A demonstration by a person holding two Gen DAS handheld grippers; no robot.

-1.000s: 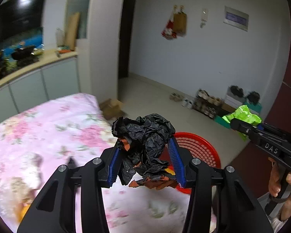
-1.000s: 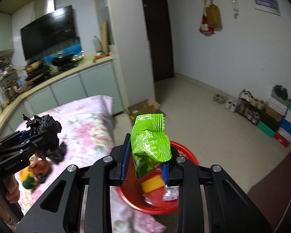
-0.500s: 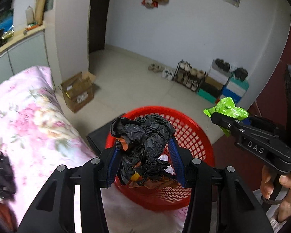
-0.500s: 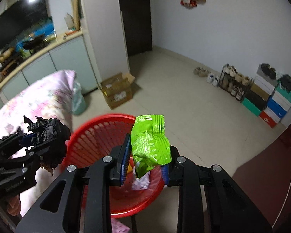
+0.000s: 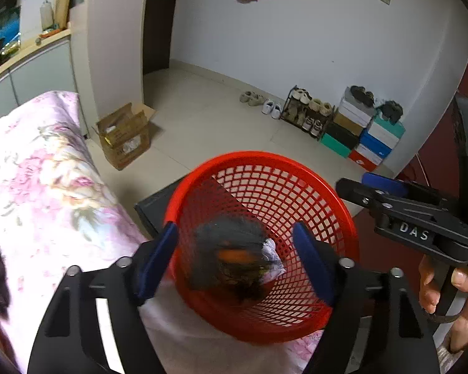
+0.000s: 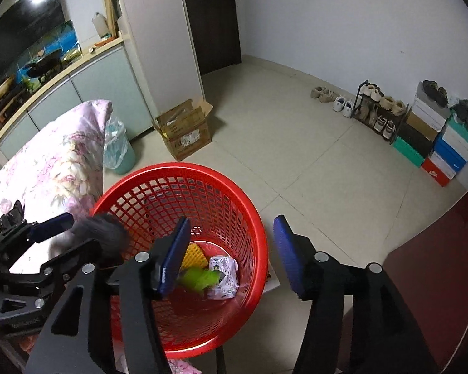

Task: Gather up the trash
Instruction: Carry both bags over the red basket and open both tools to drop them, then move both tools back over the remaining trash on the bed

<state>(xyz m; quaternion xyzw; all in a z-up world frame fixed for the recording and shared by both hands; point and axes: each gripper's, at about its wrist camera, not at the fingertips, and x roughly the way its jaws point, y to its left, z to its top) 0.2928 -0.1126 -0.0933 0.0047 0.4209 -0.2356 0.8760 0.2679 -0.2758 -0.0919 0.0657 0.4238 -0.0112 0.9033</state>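
Both grippers' jaws have just been opening. The left gripper [image 5: 234,249] stands wide; the blurred black crumpled bag [image 5: 227,249] is loose between its jaws, over the red basket [image 5: 265,162]. The right gripper [image 6: 231,249] holds nothing; the blurred green wrapper [image 6: 199,277] lies inside the basket, at 7 o'clock.

Soft, even indoor light is filling both views, casting only faint shadows. The fisheye lenses are bending walls and darkening the corners. Motion blur is smearing the black bag [image 5: 231,258] and the green wrapper [image 6: 199,280]. Glare is shining off the wall screen [image 6: 25,28].
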